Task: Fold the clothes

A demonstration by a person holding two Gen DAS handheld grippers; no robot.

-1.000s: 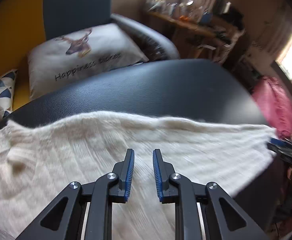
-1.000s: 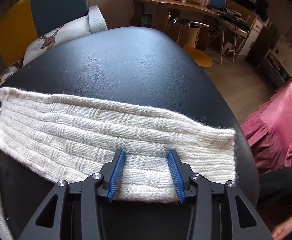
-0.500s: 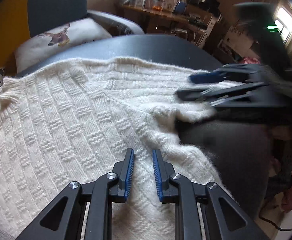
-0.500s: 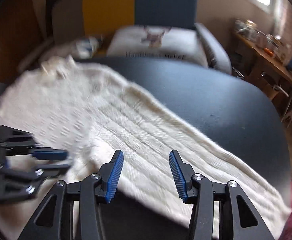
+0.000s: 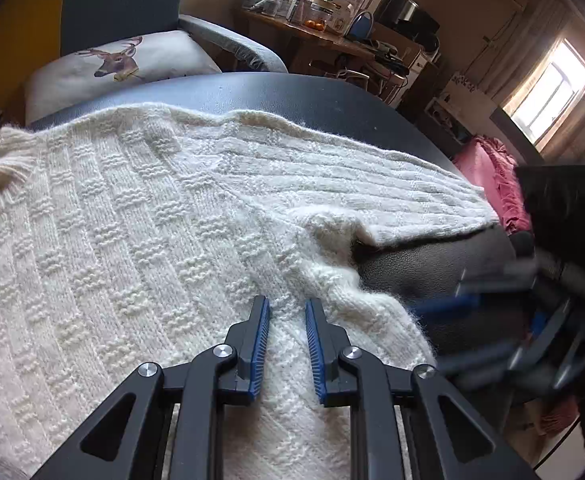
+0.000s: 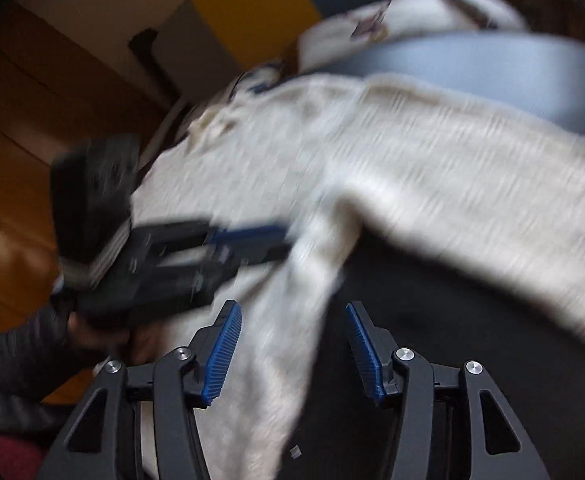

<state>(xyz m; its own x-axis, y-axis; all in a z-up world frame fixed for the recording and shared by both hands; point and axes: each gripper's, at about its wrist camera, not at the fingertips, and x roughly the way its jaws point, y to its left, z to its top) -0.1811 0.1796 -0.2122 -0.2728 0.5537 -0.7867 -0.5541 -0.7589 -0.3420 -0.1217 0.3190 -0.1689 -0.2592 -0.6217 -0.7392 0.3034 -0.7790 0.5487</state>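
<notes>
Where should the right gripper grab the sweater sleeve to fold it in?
Take the sleeve by its cuff edge, coming from the table's open right side. There the edge lifts slightly off the black tabletop, leaving room, probably, for a lower finger. The right gripper is open.

Cream knit sweater spread flat on black table, covering left and middle. One sleeve lies across far right, cuff at table's right edge. Left gripper near centre, over sweater body just beside its right edge, jaws slightly apart, nothing between. Right gripper blurred at right, beside table; jaw state unclear. Deer cushion on chair far left. Pink cloth far right.
</notes>
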